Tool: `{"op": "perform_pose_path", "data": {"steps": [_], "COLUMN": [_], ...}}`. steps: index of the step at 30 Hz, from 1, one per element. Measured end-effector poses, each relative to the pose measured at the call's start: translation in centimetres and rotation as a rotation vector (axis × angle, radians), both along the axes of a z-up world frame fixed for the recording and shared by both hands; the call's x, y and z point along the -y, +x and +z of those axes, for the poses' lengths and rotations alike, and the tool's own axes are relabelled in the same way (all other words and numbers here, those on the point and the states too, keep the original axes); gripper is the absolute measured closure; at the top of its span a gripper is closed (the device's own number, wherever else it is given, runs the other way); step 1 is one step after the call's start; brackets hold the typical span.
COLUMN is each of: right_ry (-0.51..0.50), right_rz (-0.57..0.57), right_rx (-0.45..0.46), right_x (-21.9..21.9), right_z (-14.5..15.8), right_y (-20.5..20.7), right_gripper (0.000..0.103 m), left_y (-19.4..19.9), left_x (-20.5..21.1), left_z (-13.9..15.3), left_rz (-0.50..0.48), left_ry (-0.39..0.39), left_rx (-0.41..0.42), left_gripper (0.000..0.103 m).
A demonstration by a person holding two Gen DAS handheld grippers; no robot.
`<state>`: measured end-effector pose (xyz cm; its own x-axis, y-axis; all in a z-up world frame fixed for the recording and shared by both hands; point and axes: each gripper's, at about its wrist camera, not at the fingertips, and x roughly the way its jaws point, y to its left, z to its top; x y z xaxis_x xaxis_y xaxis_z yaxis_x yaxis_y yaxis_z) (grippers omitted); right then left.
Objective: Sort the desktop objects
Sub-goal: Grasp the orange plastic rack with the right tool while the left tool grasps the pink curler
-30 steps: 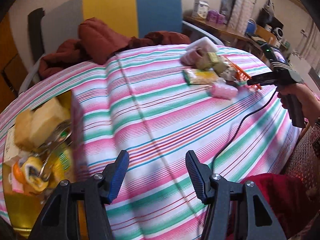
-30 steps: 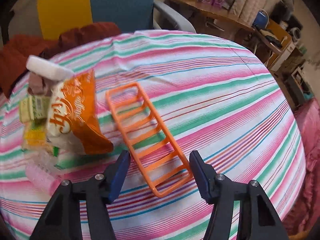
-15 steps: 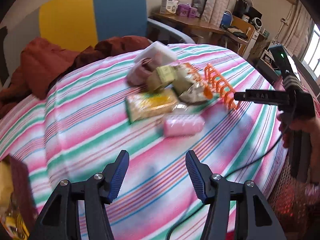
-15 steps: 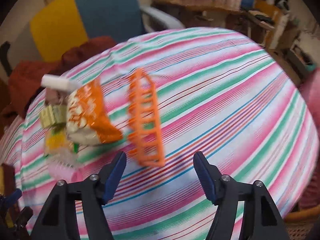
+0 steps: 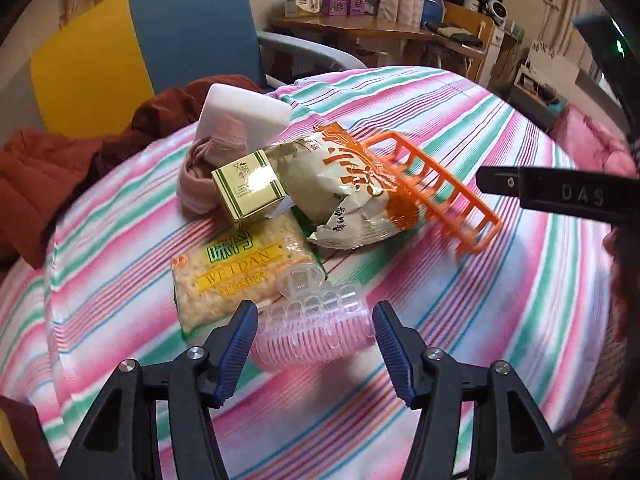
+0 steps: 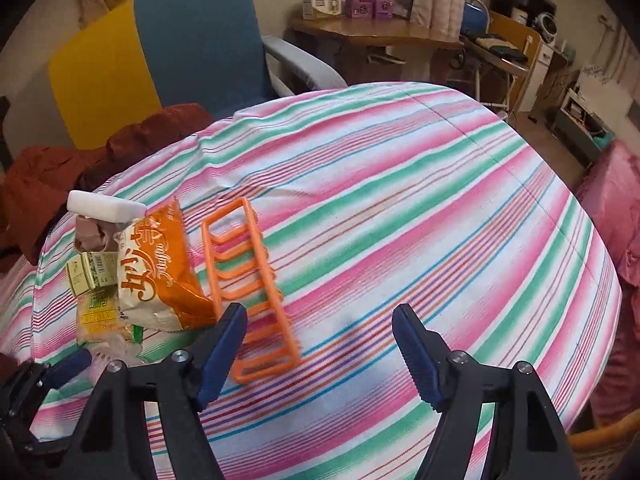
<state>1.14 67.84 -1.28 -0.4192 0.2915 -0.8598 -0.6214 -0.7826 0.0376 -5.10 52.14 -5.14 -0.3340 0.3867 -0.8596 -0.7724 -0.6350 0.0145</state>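
Tongs are both gaping wide, gripping nothing: left gripper (image 5: pixel 312 332) is straddling the pink clip (image 5: pixel 316 326), right gripper (image 6: pixel 320 344) is hanging with the orange rack (image 6: pixel 250 292) at its ten o'clock.

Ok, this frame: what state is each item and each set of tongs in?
Left tongs: open, straddling the hair clip, not closed on it.
Right tongs: open, empty.
Hair clip: lying on the cloth, partly on the cracker pack.
Cracker pack: flat, sealed.
Snack bag: lying crumpled.
Orange rack: on its side.
Green box: closed, tilted.
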Motion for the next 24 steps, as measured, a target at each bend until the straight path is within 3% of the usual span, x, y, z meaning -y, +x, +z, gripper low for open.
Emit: {"op": "perform_pose_path", "data": {"steps": [3,9,11,14,16,18,19,20,21,24], "right_ry": [0.021,0.047,0.028,-0.052,-0.086,-0.077,-0.074,-0.068,-0.064,-0.065], "right_rz": [0.044,0.142,0.165,0.160,0.146,0.147,0.152,0.156,0.159,0.162], "right_rx": [0.030,0.127,0.168,0.172,0.167,0.172,0.176,0.180,0.184,0.196], "right_x": [0.8,2.2,2.3,1.6,1.3,1.5,1.6,1.8,2.0,2.7], "right_z": [-0.4,-2.3,-3.5,-4.6,-5.0,-4.9,-5.0,-5.0,-5.0,-5.1], "right_y": [-1.0,-3.1,-3.6,-3.6,-3.1,-2.8,-2.7,-2.6,-2.4,-1.8], "right_gripper": [0.027,0.028,0.032,0.047,0.048,0.048,0.048,0.048,0.048,0.048], "left_y": [0.1,2.2,2.6,2.5,2.7,2.7,2.6,2.3,2.1,2.0], "left_x": [1.2,4.3,5.8,7.8,9.3,10.9,11.8,12.9,13.9,16.3], "left_z": [-0.3,-0.5,-0.4,0.0,0.2,-0.6,-1.3,-2.1,-2.1,-1.9], "left_rz": [-0.023,-0.082,-0.077,-0.058,-0.042,-0.009,0.015,0.044,0.053,0.074], "left_ry": [0.057,0.099,0.131,0.184,0.206,0.191,0.172,0.162,0.204,0.227], "left_rx": [-0.019,-0.103,-0.104,-0.082,-0.059,-0.002,0.026,0.052,0.058,0.101], "left_gripper": [0.042,0.043,0.043,0.043,0.044,0.049,0.074,0.088,0.088,0.088]}}
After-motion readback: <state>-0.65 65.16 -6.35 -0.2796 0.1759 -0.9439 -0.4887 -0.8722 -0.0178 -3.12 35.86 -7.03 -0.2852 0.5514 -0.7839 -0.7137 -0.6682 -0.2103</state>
